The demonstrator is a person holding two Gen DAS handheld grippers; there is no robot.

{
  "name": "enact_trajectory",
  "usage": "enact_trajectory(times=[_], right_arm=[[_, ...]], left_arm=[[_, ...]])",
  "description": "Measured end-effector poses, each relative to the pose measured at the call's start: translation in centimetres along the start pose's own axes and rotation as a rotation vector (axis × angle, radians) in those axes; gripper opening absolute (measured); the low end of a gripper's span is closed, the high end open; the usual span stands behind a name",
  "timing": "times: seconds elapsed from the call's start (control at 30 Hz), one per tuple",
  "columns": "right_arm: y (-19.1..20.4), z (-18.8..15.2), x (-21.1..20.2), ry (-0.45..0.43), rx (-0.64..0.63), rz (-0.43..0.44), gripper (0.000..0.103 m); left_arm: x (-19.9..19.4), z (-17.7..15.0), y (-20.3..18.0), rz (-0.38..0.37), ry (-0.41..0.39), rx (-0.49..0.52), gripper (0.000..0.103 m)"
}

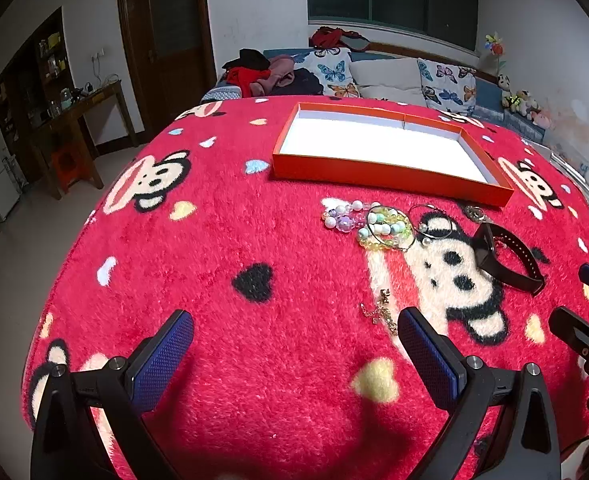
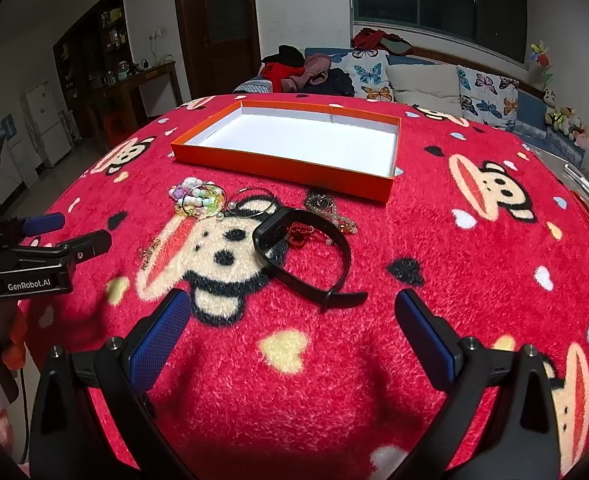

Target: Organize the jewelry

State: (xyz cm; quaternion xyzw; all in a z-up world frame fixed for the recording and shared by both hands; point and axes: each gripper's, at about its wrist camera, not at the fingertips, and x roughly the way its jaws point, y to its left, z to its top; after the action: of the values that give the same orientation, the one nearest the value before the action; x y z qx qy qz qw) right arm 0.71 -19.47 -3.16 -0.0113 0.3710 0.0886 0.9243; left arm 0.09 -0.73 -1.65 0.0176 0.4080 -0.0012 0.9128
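Jewelry sits mid-surface on the red monkey-print blanket point(image 2: 454, 280), just in front of the orange tray point(image 2: 278, 166): beaded bracelets point(image 2: 198, 198), thin wire bangles point(image 2: 254, 202), black wristband point(image 2: 294, 256), red charm point(image 2: 302, 234) lying inside its loop, gold chain point(image 1: 382, 314) apart toward the near edge. Tangle point(image 2: 330, 212) just below the tray's near right corner is too small to make out. Tray is white inside, nothing in it, near the far edge. Left gripper point(image 1: 294, 344) and right gripper point(image 2: 290, 316) both have fingers wide, holding nothing, over the near edge. Bare blanket left and right of the pile.
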Motion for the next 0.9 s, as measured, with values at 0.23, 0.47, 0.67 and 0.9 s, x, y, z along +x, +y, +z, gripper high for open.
enact_trajectory(times=[0.23, 0.47, 0.67, 0.9], right_arm=[[-0.3, 0.1, 0.3, 0.004, 0.012, 0.009, 0.103], [-0.3, 0.1, 0.4, 0.005, 0.015, 0.012, 0.103], [-0.4, 0.1, 0.6, 0.01, 0.022, 0.016, 0.103], [-1.0, 0.3, 1.0, 0.022, 0.028, 0.024, 0.102]], left_arm=[[0.3, 0.0, -0.1, 0.001, 0.004, 0.0, 0.103], [0.6, 0.0, -0.1, 0.003, 0.012, -0.001, 0.103], [0.7, 0.1, -0.1, 0.004, 0.012, 0.001, 0.103], [0.8, 0.2, -0.3, 0.002, 0.013, 0.005, 0.103]])
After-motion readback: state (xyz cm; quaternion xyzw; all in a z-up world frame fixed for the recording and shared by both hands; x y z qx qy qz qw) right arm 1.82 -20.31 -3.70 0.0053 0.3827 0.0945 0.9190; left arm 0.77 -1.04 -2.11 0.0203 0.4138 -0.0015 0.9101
